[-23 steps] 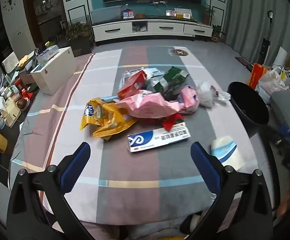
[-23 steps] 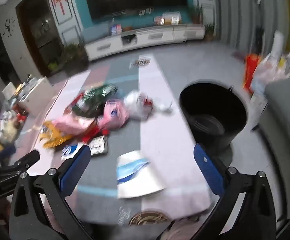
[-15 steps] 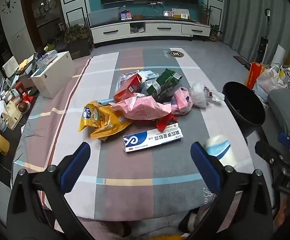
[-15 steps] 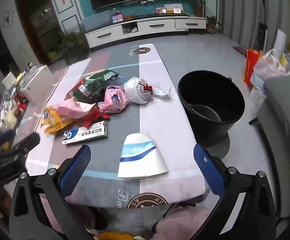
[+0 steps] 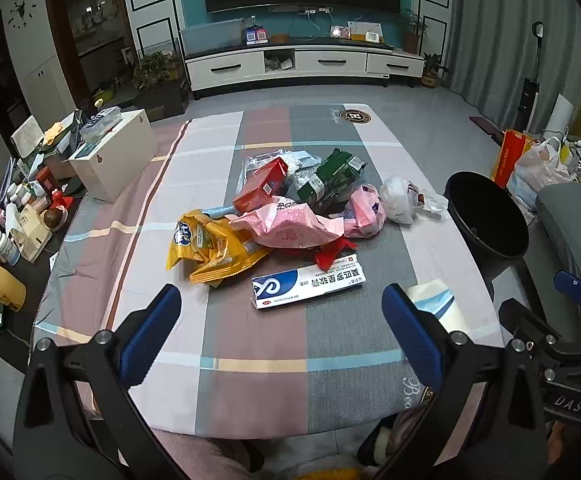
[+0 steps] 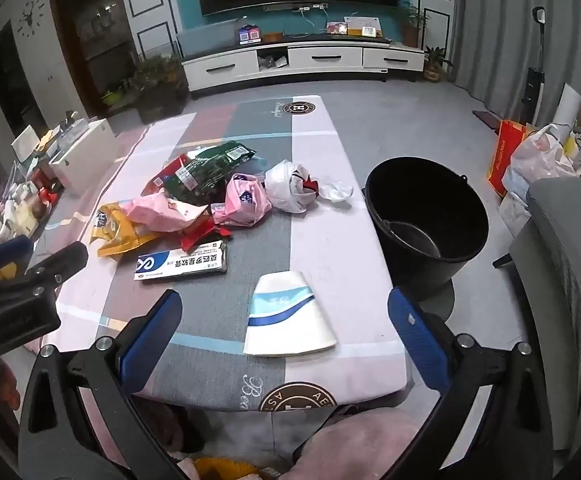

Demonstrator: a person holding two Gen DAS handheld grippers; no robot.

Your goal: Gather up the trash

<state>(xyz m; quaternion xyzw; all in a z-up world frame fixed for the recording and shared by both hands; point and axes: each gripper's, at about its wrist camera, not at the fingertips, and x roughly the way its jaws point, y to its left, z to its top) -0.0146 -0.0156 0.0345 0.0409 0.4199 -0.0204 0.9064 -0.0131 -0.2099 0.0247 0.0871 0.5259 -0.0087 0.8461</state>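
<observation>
Left wrist view: left gripper (image 5: 281, 318) fingers spread wide, empty, above the striped tablecloth (image 5: 250, 364). Right gripper (image 6: 284, 326) likewise spread, above a flattened white-and-blue paper cup (image 6: 288, 320). Crumpled wrapper pile (image 5: 282, 208) lies mid-table; black plastic bucket (image 6: 426, 216) stands beside the table.

A matt woven cloth (image 5: 250, 344) in pink and grey blocks covers the bench. The yellow snack bag (image 5: 210, 248) and green packet (image 5: 330, 178) are glossy foil-like plastic; the pink bag (image 5: 290, 228) and white bag (image 5: 398, 196) thin crinkled film. The blue-and-white box (image 5: 308, 282) looks smooth card; the bucket (image 6: 426, 216) smooth black plastic
</observation>
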